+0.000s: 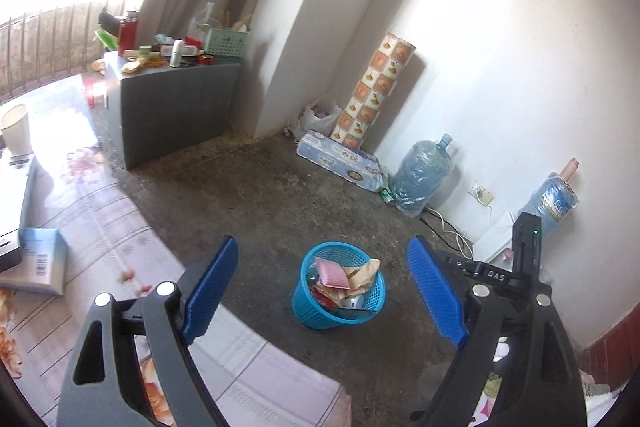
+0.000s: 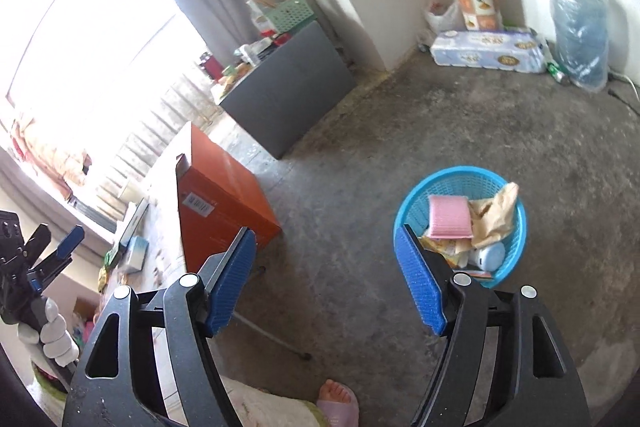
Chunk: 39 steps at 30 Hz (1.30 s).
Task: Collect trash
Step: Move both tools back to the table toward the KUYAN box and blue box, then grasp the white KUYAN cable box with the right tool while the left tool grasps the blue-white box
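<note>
Evidently both are released: the left hand-held gripper (image 1: 324, 291) and right hand-held gripper (image 2: 326, 277) stand wide with nothing between their pads. On the concrete floor (image 2: 440, 123) sits the blue basket (image 2: 516, 251), heaped with crumpled paper (image 2: 496, 211) and a pink sponge (image 2: 447, 217). Light, flexible mesh; probably best pinched at the rim.

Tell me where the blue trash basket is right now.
The basket stands on the bare concrete floor, centre-bottom in the left wrist view and right of centre in the right wrist view, holding a pink sponge and crumpled paper.
</note>
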Each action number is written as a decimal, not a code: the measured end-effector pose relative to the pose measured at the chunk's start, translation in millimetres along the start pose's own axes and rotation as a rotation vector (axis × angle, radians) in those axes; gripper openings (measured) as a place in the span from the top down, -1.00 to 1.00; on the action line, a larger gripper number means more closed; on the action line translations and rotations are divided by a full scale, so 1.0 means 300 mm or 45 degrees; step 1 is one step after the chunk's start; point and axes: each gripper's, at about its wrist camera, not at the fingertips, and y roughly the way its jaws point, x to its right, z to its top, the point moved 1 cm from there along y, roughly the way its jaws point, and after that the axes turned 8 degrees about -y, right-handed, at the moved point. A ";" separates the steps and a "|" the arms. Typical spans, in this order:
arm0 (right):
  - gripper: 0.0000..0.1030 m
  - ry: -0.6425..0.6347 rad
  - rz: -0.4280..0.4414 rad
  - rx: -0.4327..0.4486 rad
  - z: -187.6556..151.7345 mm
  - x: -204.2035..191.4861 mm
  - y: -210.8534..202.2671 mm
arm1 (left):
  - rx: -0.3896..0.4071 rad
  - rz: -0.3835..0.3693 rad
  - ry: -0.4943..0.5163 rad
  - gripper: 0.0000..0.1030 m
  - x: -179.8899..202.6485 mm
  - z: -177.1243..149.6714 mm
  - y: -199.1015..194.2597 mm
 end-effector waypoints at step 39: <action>-0.82 -0.672 0.145 -0.641 0.093 -1.640 1.070 | 0.173 0.505 -0.678 -0.64 -0.975 -0.263 -0.615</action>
